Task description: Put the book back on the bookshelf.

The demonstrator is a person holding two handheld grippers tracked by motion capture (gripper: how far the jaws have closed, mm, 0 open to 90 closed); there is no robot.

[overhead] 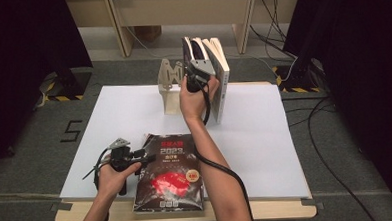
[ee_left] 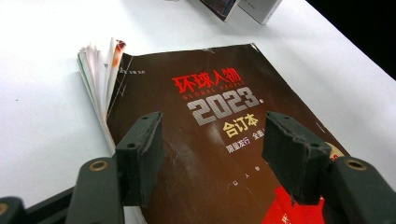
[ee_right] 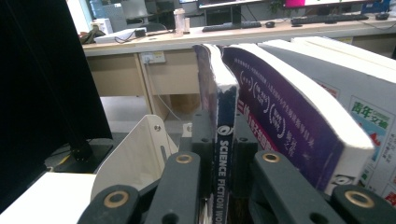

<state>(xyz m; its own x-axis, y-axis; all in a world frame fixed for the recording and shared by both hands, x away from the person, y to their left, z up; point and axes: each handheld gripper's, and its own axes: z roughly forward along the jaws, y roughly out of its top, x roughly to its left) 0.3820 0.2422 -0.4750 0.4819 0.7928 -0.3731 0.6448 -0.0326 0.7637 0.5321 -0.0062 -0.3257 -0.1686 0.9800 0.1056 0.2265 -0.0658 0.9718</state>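
The right hand-held gripper is clenched on a thin magazine standing upright beside the white bookend at the desk's far edge; the left hand-held gripper – jaws released – hovers over the dark magazine lying flat near the front.

Flat dark-brown paperback magazine: red and silver lettering, red patch | upright thin dark-blue magazine: white spine lettering | upright thick purple-covered book: white print | cream bookend | white tabletop sheet
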